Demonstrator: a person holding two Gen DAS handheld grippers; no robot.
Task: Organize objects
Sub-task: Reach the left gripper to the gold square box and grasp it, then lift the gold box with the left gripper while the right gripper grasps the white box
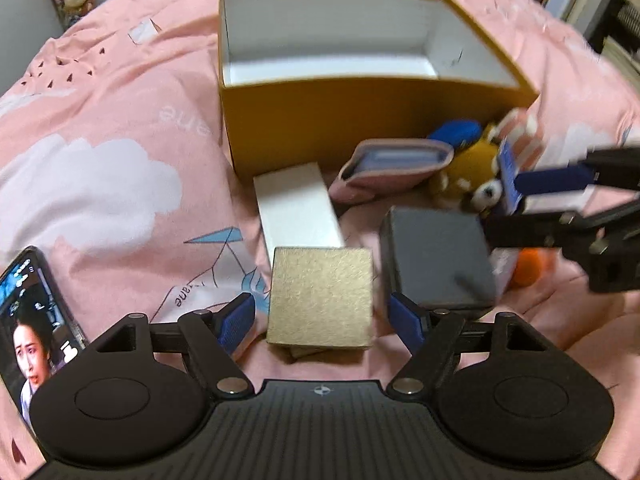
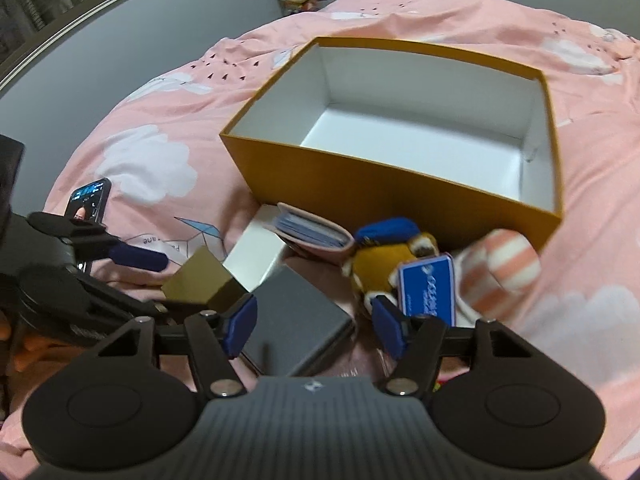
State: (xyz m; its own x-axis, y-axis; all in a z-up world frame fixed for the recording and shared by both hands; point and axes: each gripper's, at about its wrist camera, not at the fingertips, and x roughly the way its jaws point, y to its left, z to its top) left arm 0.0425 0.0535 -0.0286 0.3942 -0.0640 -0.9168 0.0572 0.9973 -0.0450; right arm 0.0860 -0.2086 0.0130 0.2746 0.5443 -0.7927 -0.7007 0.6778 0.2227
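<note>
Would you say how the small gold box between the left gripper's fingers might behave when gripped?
The small gold box looks like stiff card with flat sides, so it probably holds its shape. It seems light. Sitting on the soft pink bedding, it may tilt when nudged.

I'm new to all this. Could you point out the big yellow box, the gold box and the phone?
big yellow box (image 2: 320, 184): right wrist view, front wall.
gold box (image 1: 322, 296): left wrist view, top face.
phone (image 1: 32, 312): left wrist view, screen.

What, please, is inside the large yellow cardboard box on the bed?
Nothing visible: the large yellow cardboard box shows only bare white walls and floor; its near wall hides a strip of the floor.
</note>
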